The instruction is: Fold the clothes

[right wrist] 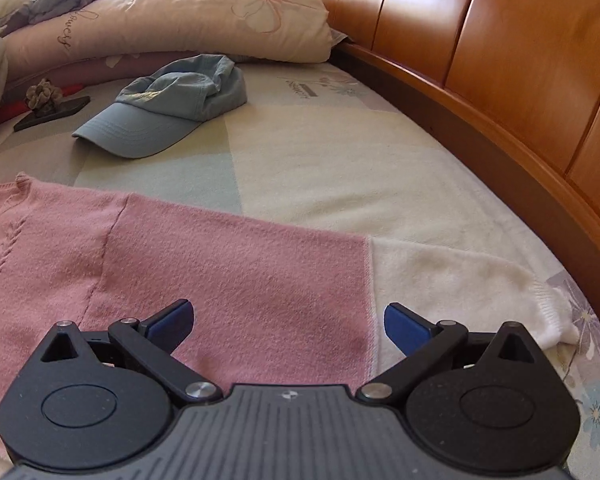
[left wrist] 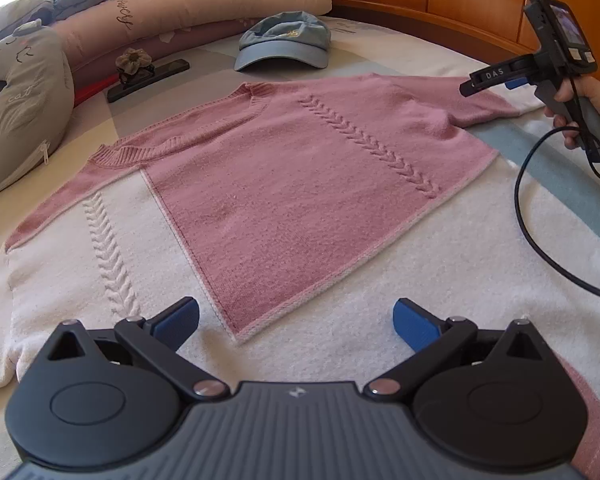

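Pink-and-white sweater [left wrist: 292,184] flat on bed, beneath both spread-jawed, empty hand-held grippers: left [left wrist: 296,320], right [right wrist: 288,322].

Your left gripper [left wrist: 296,322] hung spread wide over the sweater [left wrist: 284,184]; your right gripper [right wrist: 288,322] gaped above its sleeve.

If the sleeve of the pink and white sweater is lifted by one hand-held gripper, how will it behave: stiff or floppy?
Probably floppy: the sweater is soft knit lying flat on the bed, already folded over itself. The sleeve would likely drape and hang from the right hand-held gripper, whose jaws stand open above it. The fuzzy surface should grip rather than slip.
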The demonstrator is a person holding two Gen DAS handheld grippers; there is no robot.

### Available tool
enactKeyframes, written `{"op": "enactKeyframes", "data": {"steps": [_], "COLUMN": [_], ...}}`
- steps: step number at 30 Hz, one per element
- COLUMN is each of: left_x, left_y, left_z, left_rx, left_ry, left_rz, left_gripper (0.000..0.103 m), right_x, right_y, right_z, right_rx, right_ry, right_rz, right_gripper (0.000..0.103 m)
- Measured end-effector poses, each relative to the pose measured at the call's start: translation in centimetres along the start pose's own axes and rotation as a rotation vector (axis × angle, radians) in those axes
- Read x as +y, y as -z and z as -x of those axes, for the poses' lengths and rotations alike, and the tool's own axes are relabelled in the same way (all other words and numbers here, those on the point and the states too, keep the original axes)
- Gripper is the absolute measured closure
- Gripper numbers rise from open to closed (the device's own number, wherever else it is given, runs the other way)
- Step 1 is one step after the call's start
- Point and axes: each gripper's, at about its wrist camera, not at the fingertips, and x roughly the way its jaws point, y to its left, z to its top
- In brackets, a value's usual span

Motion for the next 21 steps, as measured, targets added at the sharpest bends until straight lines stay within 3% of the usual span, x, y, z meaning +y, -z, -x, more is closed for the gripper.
{"op": "enactKeyframes", "data": {"steps": [3, 10, 15, 21], "left_x": [0.1, 0.2, 0.2, 0.0], "left_y": [0.0, 0.0, -0.1, -0.2], "left_z": [0.0, 0.0, 0.3, 1.1], "left_rx": [0.006, 0.018, 0.015, -0.001], "left_ry": [-0.002, -0.008, -0.017, -0.024], "left_rz": [0.0, 0.001, -0.008, -0.009], "left_gripper": [0.001, 0.001, 0.001, 0.001], "right_x": [-2.1, -5.6, -5.3, 0.3], "right_y": [-0.8, -2.0, -3.3, -4.3], "right_z": [-3.1, -6.2, -5.9, -2.3], "right_rx": [0.04, 0.025, 0.072, 0.07], "right_ry": [0.086, 0.038, 0.051, -0.123], "right_rz": [-0.09, -0.174, -0.155, -0.1], "right_gripper": [0.0, 0.0, 0.0, 0.0]}}
